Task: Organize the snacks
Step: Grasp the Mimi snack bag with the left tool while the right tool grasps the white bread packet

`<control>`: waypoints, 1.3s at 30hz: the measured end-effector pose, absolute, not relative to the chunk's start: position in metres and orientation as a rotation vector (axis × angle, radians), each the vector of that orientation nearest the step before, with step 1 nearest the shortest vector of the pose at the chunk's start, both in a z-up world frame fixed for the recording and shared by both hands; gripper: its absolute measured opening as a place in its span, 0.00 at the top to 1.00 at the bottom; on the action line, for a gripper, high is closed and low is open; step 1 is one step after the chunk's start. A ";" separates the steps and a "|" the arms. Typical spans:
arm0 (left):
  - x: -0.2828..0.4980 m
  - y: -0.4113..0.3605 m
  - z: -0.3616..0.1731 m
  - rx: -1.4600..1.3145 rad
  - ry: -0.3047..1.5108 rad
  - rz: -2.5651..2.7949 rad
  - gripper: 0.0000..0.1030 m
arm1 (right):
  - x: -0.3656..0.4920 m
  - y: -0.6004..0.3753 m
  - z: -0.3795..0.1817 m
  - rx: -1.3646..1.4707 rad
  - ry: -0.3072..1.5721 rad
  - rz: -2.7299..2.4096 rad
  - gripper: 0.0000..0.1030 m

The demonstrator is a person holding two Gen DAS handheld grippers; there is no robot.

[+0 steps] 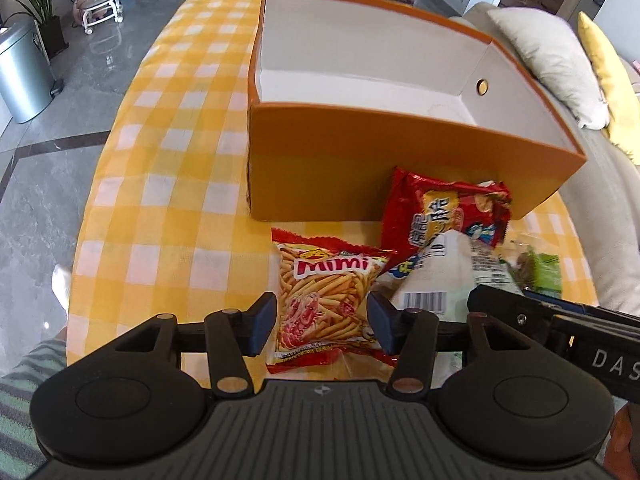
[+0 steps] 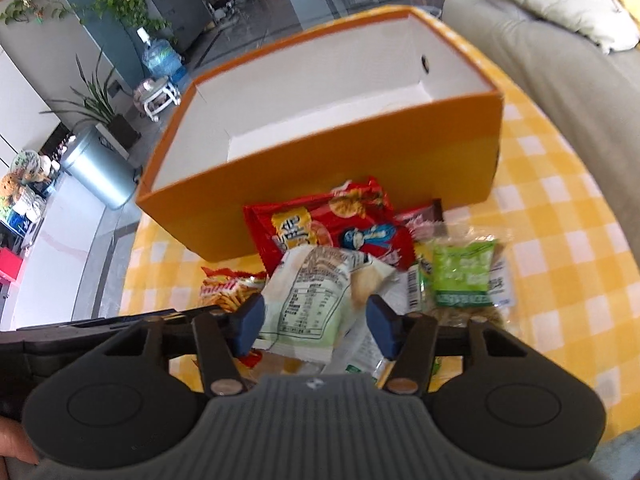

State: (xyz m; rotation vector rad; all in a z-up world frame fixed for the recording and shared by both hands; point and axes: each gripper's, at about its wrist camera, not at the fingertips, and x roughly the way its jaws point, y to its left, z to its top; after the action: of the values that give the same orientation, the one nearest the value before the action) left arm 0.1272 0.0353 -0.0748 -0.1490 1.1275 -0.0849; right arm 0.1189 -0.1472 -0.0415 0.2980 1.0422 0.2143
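An empty orange box (image 1: pixel 360 168) with a white inside stands on the yellow checked tablecloth; it also shows in the right wrist view (image 2: pixel 320 184). Snack packs lie in front of it. My left gripper (image 1: pixel 322 322) is open, its fingers on either side of the Mimi fries pack (image 1: pixel 328 300). My right gripper (image 2: pixel 316 326) is open around a pale green and white pack (image 2: pixel 316 300) lying label side up. A red cracker pack (image 1: pixel 448 208) (image 2: pixel 332 224) leans by the box. A green pack (image 2: pixel 464 272) lies to the right.
A beige sofa (image 2: pixel 560 80) with cushions borders the table's right side. A metal bin (image 1: pixel 20 68), plants and a water bottle stand on the floor to the left. The right gripper's body (image 1: pixel 560 320) lies close beside my left gripper.
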 end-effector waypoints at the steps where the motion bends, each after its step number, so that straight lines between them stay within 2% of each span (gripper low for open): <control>1: 0.129 0.035 -0.077 -0.150 1.139 -0.083 0.39 | 0.121 -0.146 -0.045 0.302 1.054 0.211 0.47; 5: 0.134 0.033 -0.083 -0.157 1.163 -0.081 0.36 | 0.128 -0.148 -0.058 0.345 1.093 0.208 0.47; 7: 0.136 0.032 -0.085 -0.155 1.175 -0.073 0.36 | 0.131 -0.149 -0.062 0.371 1.109 0.216 0.55; 16: 0.142 0.028 -0.092 -0.150 1.205 -0.065 0.38 | 0.129 -0.149 -0.063 0.392 1.129 0.243 0.71; 20: 0.140 0.026 -0.090 -0.164 1.200 -0.061 0.49 | 0.125 -0.149 -0.058 0.378 1.127 0.249 0.73; 26: 0.131 0.023 -0.080 -0.154 1.166 -0.065 0.56 | 0.119 -0.151 -0.047 0.343 1.121 0.235 0.76; 39: 0.100 0.034 -0.039 -0.186 1.060 -0.061 0.58 | 0.081 -0.160 -0.009 0.260 1.054 0.276 0.81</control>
State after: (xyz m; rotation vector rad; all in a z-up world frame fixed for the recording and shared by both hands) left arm 0.0998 0.0336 -0.0389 -0.1857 1.0604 -0.0613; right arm 0.0810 -0.1604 -0.0091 0.2597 1.0537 0.2756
